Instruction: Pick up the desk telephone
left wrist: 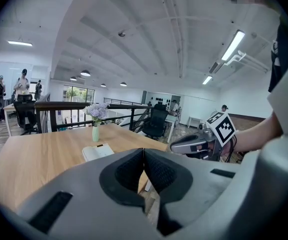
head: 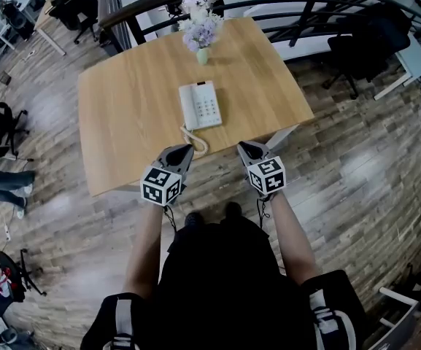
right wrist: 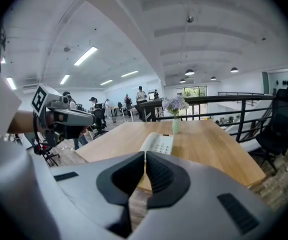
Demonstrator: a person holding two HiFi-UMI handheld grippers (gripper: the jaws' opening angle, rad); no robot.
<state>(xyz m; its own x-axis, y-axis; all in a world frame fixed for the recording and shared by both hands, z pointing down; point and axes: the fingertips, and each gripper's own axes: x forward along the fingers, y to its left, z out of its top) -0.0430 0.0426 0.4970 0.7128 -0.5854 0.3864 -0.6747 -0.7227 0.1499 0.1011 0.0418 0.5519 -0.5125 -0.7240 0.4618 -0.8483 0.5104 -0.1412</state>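
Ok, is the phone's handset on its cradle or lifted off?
On the cradle: the handset lies along the left side of the desk telephone.

White telephone, pale wood-grain table, lilac flowers (mint-green vase), grey-brown plank floor.

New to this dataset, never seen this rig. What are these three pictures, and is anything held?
No robot: a person holds a two-jaw gripper in each hand. The head view looks down from the person's head; the other two cameras ride on the grippers, looking along their jaws. The left gripper and right gripper hover at the near edge of a wooden table, jaws shut, empty. On the table: a white desk telephone and a vase of flowers. Nothing is held.
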